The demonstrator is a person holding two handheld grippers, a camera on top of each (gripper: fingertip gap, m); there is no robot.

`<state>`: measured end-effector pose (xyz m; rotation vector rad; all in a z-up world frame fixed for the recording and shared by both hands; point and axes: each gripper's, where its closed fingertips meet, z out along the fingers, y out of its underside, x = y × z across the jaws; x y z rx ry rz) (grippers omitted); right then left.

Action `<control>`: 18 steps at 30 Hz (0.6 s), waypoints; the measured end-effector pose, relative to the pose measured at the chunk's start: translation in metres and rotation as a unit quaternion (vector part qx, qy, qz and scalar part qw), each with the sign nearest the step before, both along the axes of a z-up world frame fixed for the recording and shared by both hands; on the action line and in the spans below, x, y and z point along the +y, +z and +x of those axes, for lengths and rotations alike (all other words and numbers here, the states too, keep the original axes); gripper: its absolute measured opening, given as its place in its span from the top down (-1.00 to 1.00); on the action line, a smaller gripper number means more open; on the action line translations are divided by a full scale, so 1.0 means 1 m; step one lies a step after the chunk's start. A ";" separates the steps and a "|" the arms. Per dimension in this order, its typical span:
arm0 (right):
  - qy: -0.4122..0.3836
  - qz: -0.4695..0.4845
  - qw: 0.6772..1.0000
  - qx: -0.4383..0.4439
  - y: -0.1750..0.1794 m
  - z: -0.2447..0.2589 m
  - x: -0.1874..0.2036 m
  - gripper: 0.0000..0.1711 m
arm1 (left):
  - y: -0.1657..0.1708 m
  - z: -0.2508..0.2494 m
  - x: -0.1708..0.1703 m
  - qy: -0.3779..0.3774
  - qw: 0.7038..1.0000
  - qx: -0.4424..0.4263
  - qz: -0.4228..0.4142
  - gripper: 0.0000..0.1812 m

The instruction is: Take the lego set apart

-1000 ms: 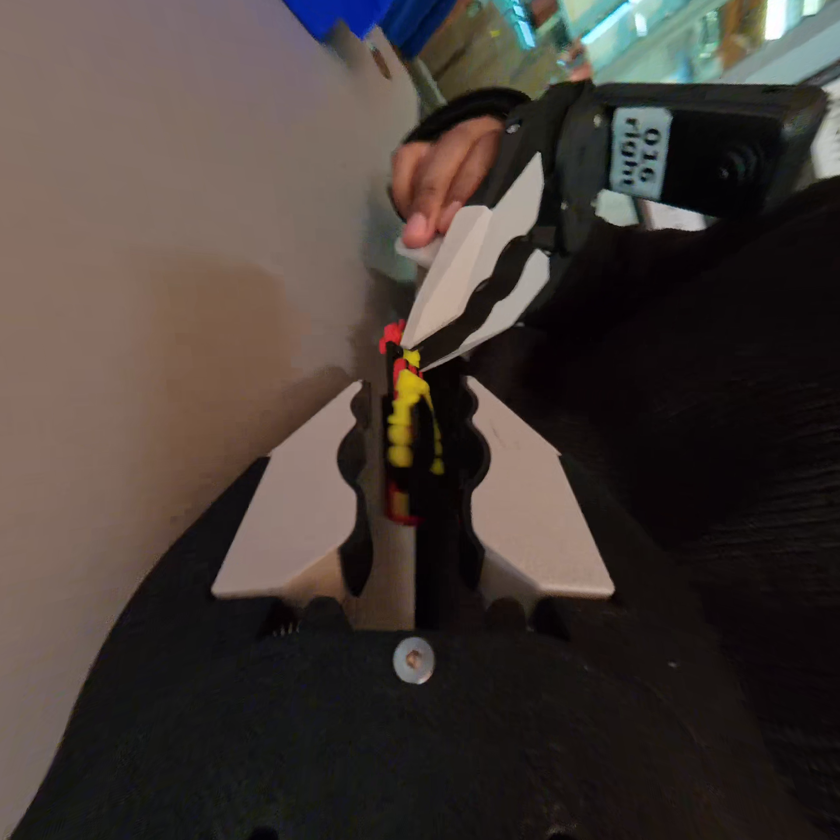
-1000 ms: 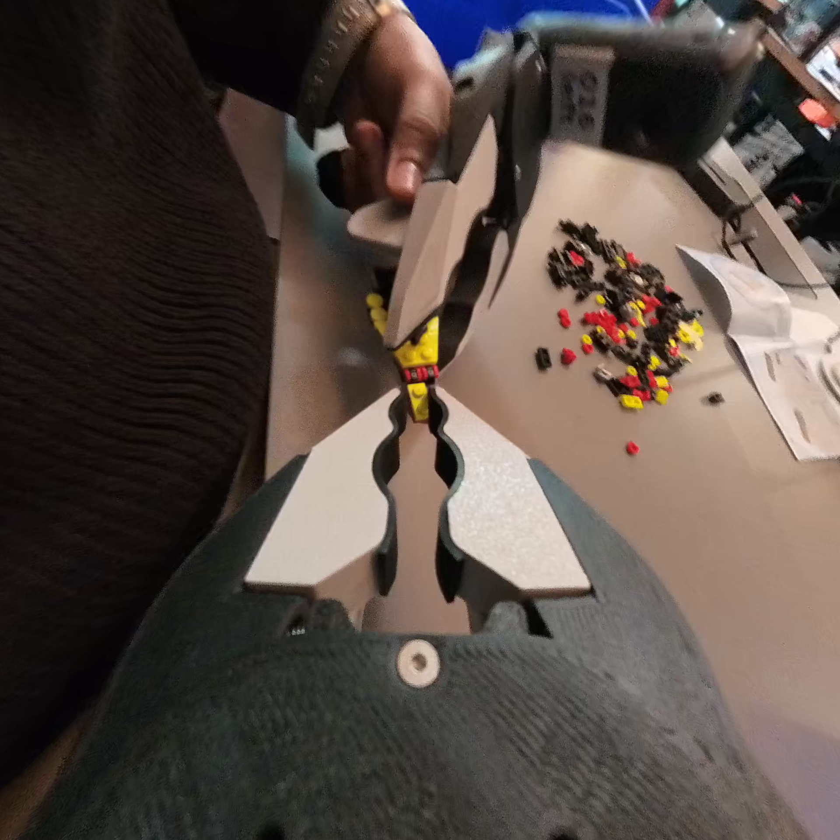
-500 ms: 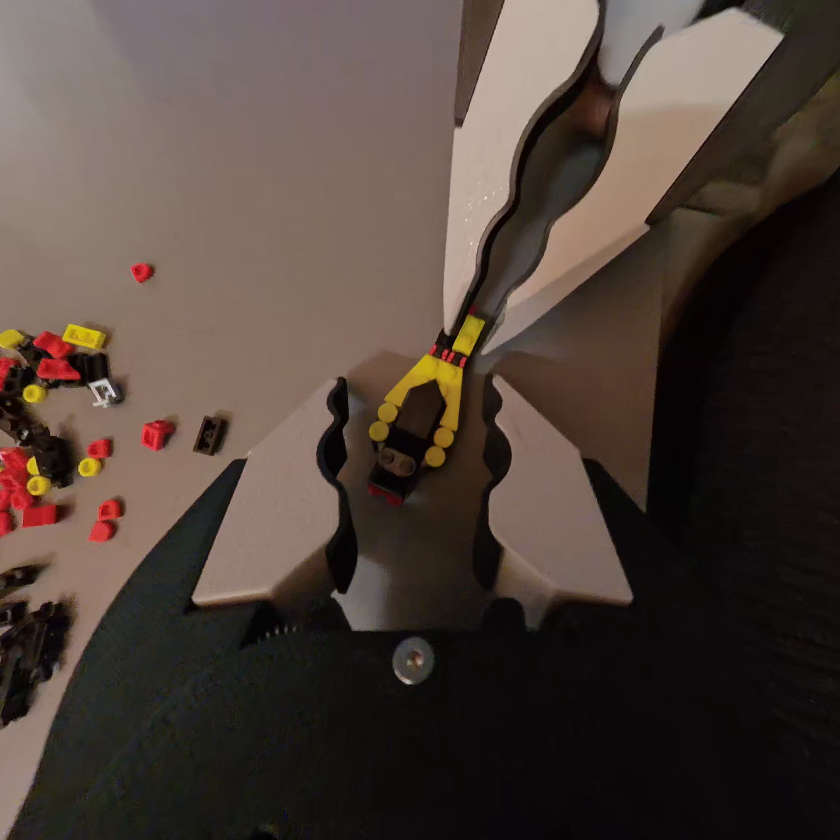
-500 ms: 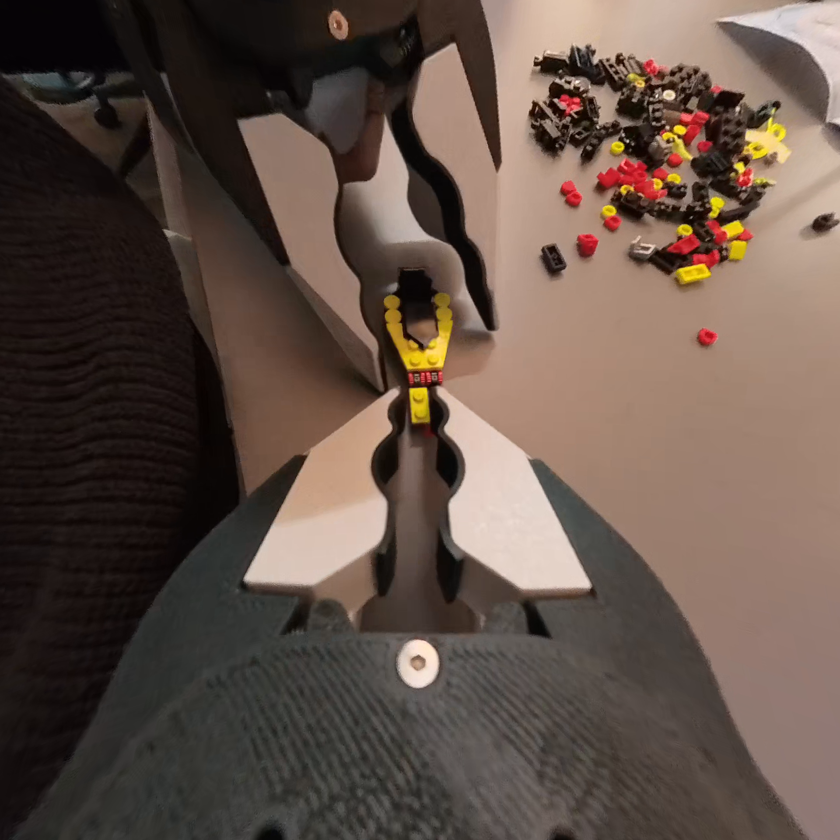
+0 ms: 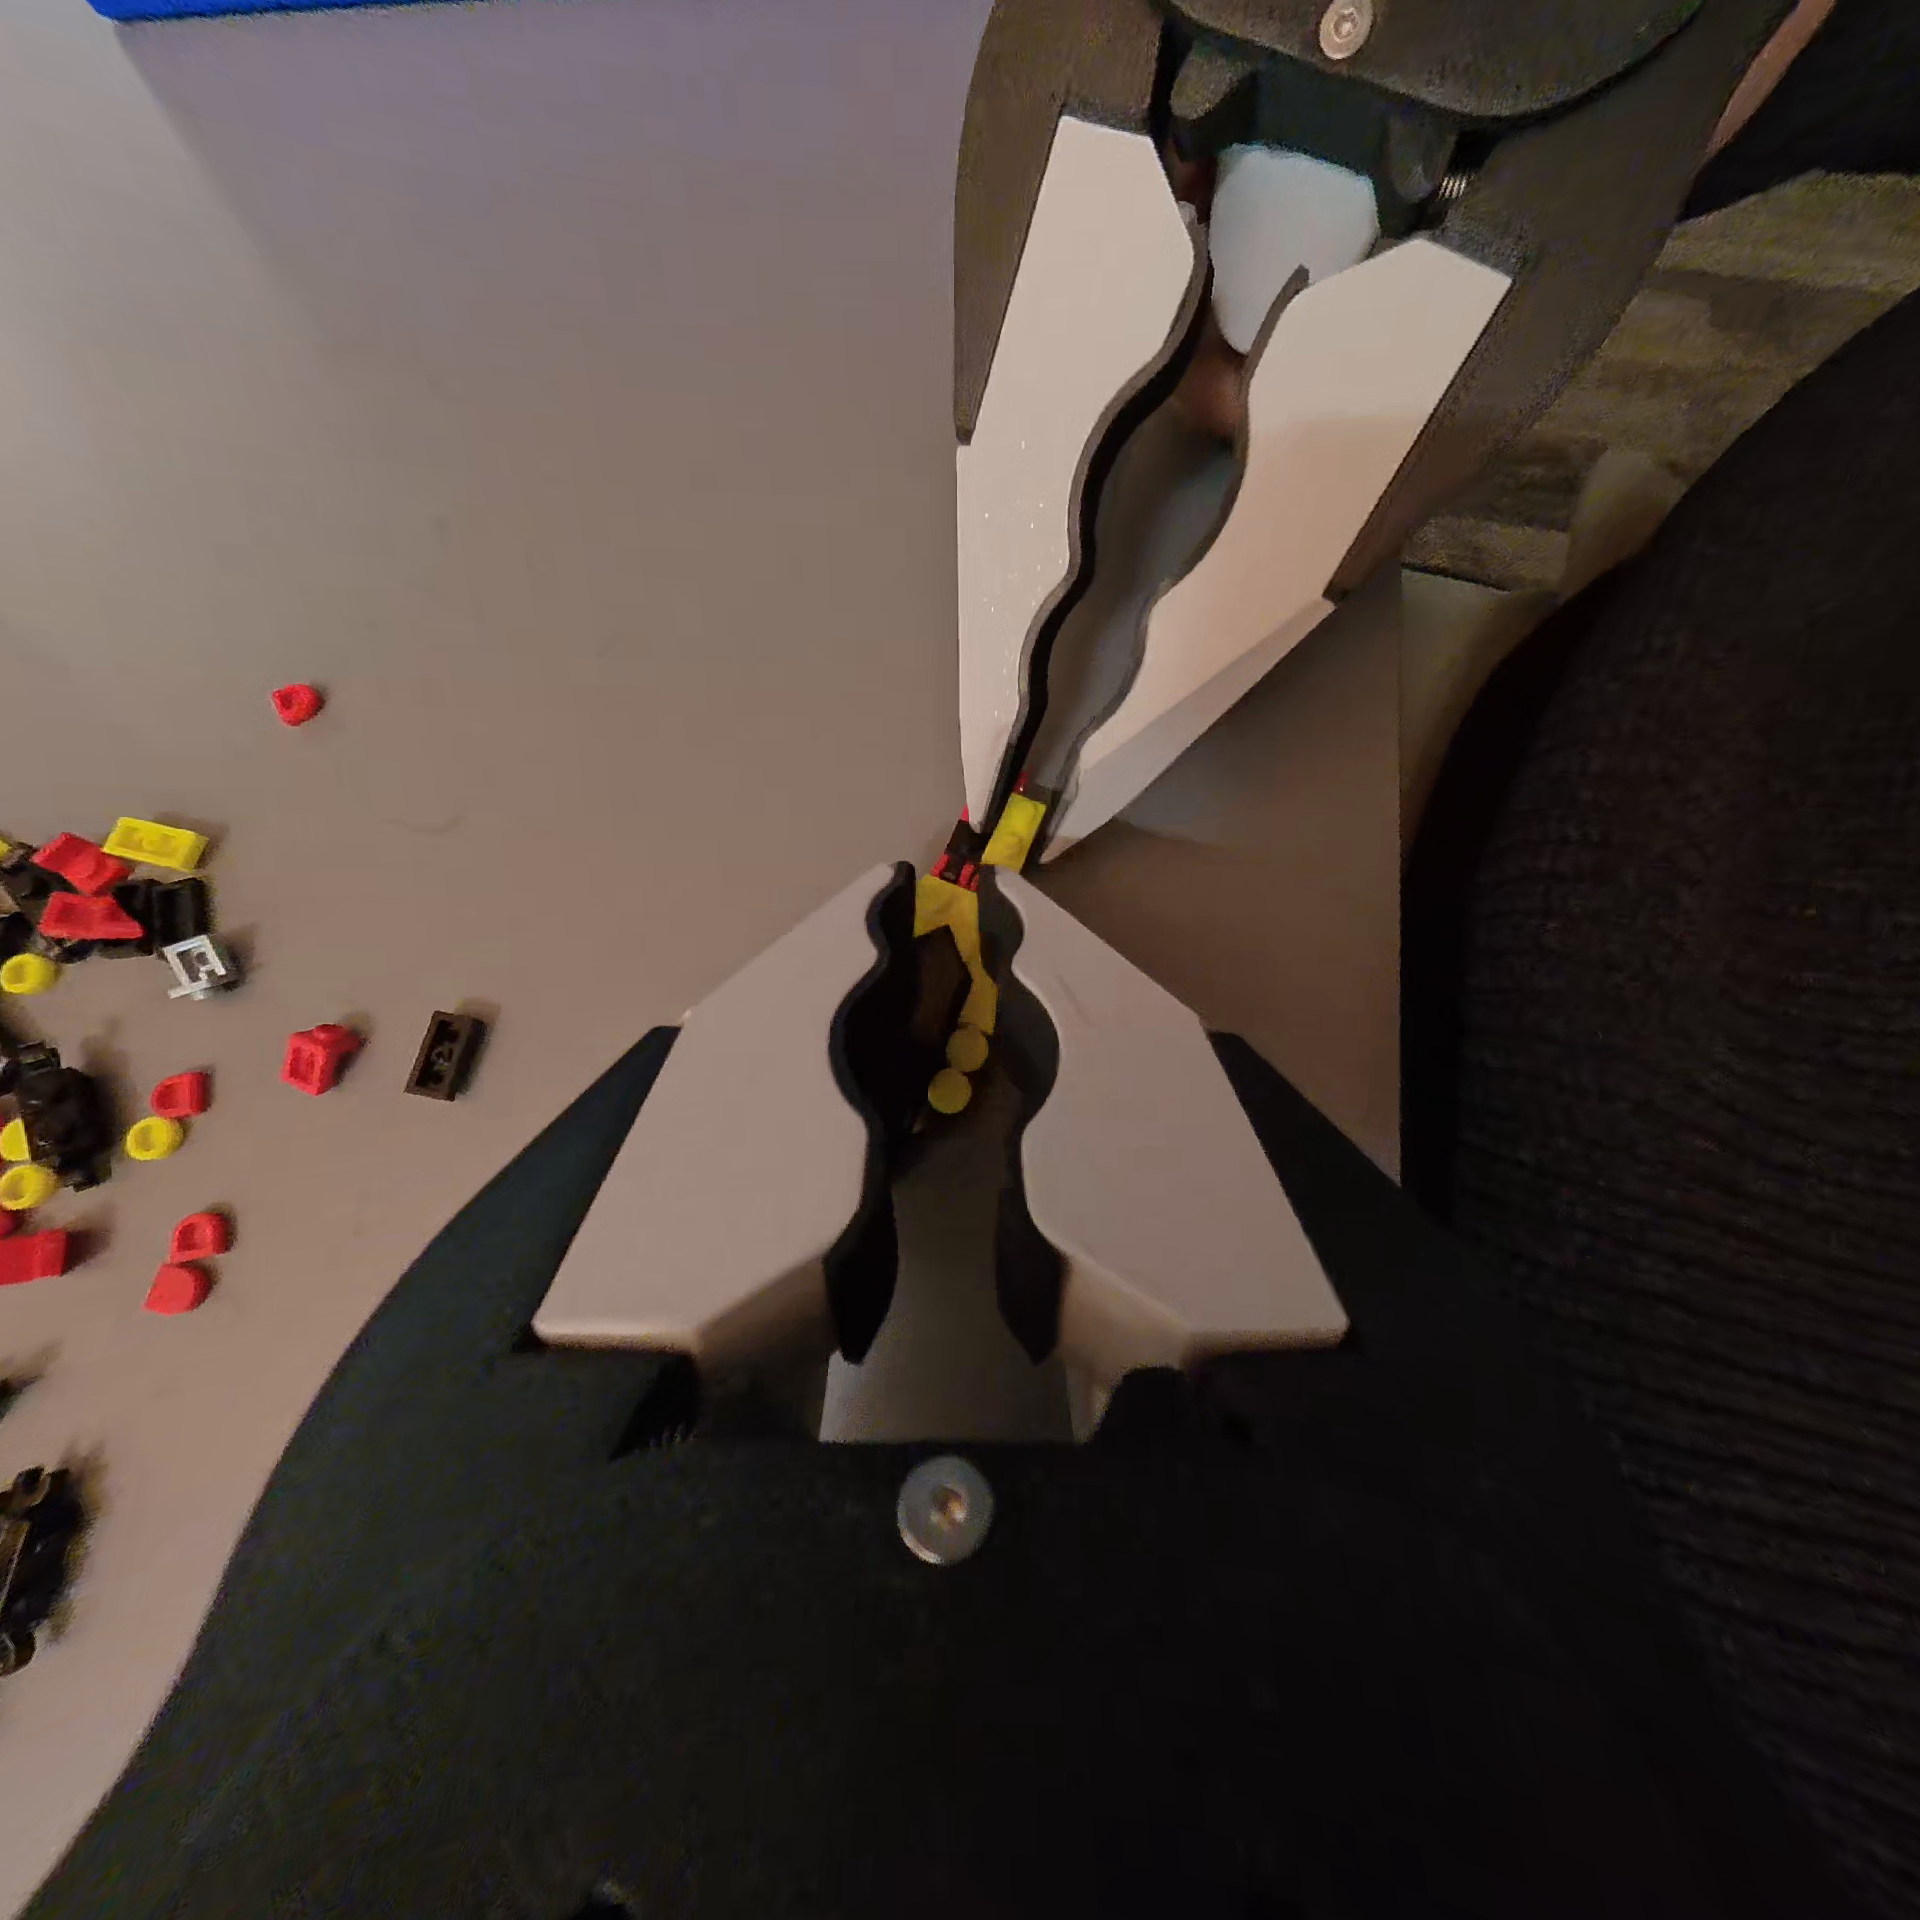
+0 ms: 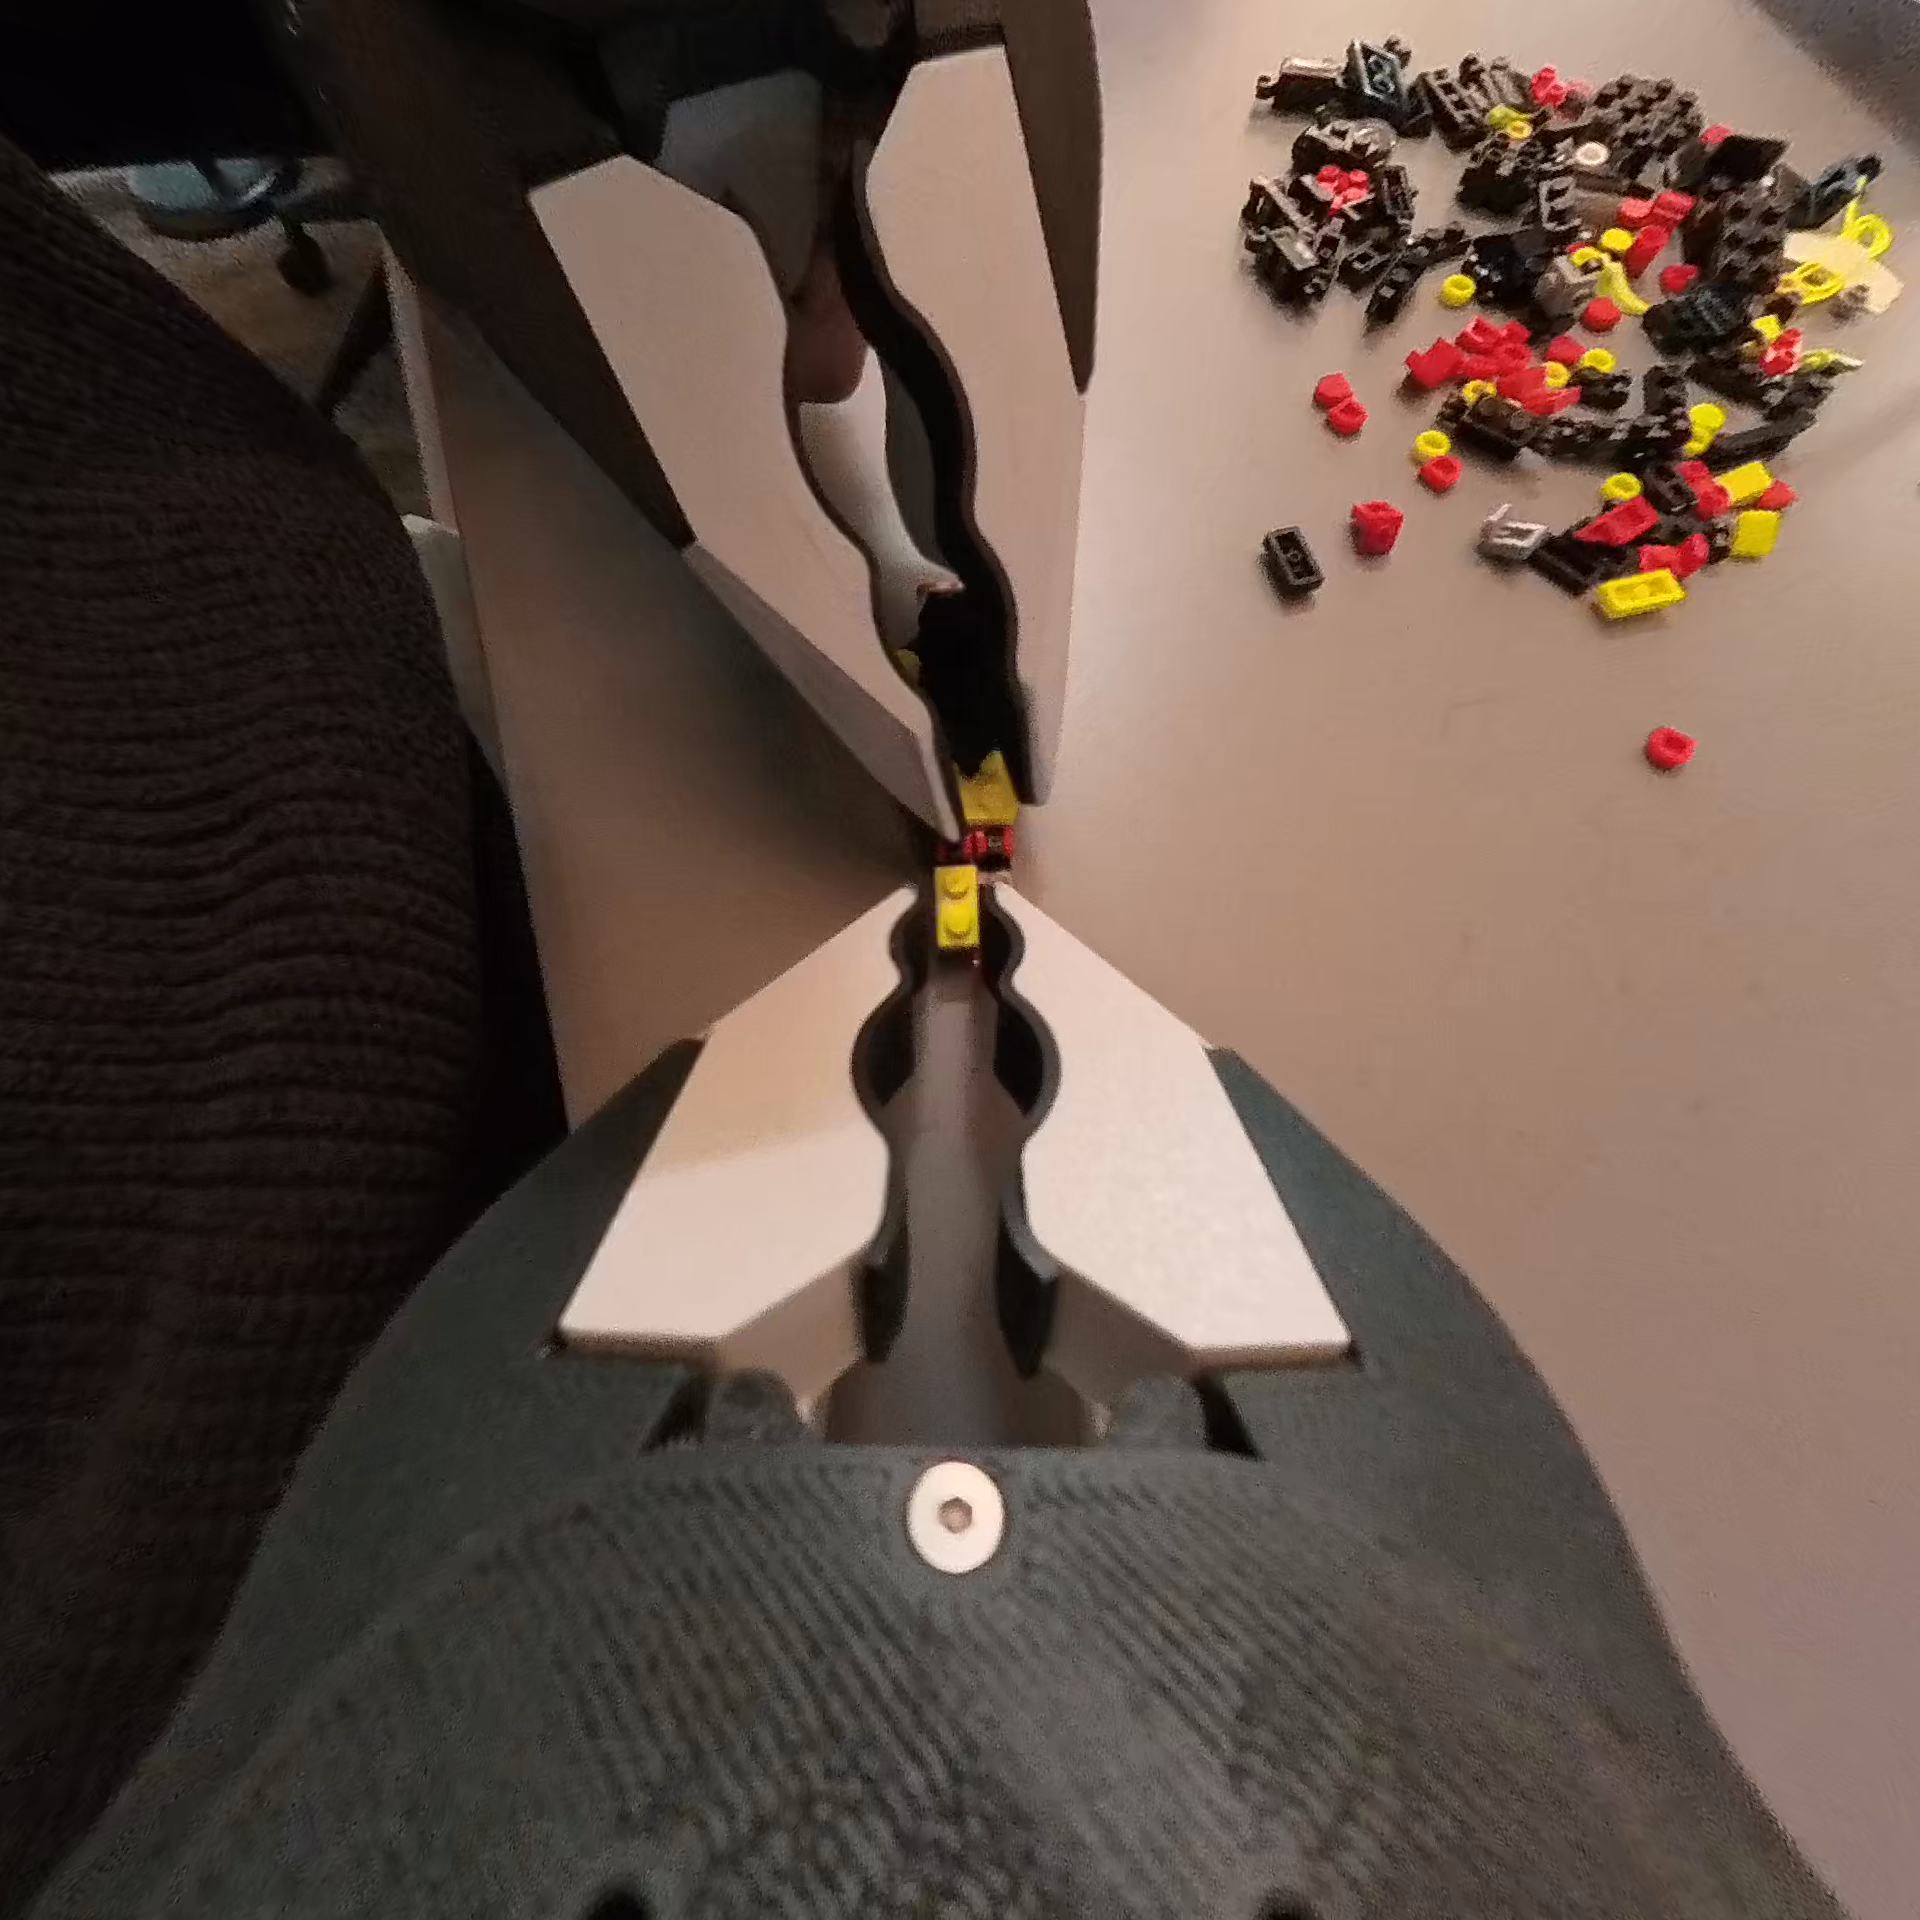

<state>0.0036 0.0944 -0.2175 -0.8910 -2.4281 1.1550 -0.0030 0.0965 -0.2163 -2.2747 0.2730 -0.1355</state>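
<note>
A small yellow, black and red lego assembly (image 5: 951, 977) is held above the table between both grippers, tip to tip. My left gripper (image 5: 940, 894) is shut on its wider yellow-and-black body. My right gripper (image 6: 956, 904) is shut on the narrow yellow plate (image 6: 956, 920) at the other end. Small red pieces (image 6: 982, 844) show between the two sets of tips. In the left wrist view the right gripper (image 5: 1023, 821) comes in from above. In the right wrist view the left gripper (image 6: 987, 795) comes in from above.
A pile of loose black, red and yellow bricks (image 6: 1558, 312) lies on the beige table (image 6: 1455, 1039), also showing at the left edge of the left wrist view (image 5: 83, 987). A person's dark clothing (image 5: 1714, 935) is close beside the grippers. The table edge runs just beneath them. The tips of both grippers are at nearly the same place.
Half a second ago my left gripper was open around the assembly; now it has closed on it. The right gripper has kept its hold on the yellow plate. Both have moved a little closer.
</note>
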 end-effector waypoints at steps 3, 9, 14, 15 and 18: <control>0.008 0.002 1.000 0.001 0.000 0.000 -0.002 0.92 | -0.001 -0.002 0.001 -0.001 1.000 0.013 0.006 0.99; -0.001 0.008 1.000 -0.017 0.000 -0.003 -0.004 0.92 | 0.002 -0.009 -0.001 0.009 1.000 0.021 0.005 1.00; 0.003 0.010 1.000 -0.008 0.000 -0.003 -0.004 0.92 | 0.016 0.004 -0.015 -0.024 0.997 -0.077 -0.020 0.73; 0.004 0.007 1.000 -0.008 0.000 -0.003 -0.004 0.92 | 0.013 0.005 -0.018 -0.026 0.996 -0.078 -0.033 0.70; 0.007 0.000 1.000 -0.006 0.000 -0.003 -0.004 0.92 | 0.004 -0.001 -0.018 -0.019 0.998 -0.039 -0.050 0.72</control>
